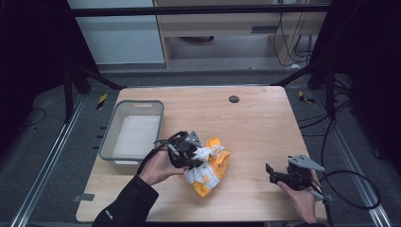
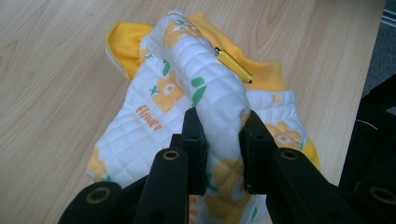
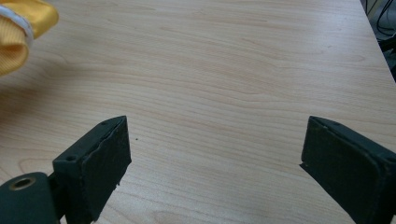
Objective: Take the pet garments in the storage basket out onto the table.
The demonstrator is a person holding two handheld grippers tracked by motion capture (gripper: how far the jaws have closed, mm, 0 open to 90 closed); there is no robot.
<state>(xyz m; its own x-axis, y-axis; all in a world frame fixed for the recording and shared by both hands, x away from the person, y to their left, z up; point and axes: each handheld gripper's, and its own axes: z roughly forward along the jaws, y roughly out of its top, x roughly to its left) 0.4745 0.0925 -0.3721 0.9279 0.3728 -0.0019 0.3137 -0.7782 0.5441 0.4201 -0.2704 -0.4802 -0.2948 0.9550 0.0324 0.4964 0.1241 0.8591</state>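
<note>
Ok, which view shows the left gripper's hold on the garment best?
The left gripper view: its jaws pinch a fold of the quilted garment up close. The high view shows the left gripper covering that spot. The right gripper view catches a yellow edge.

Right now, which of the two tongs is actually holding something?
The left tongs, clamped on a fold of the yellow-and-white quilted garment. The right tongs gape wide over bare table.
</note>
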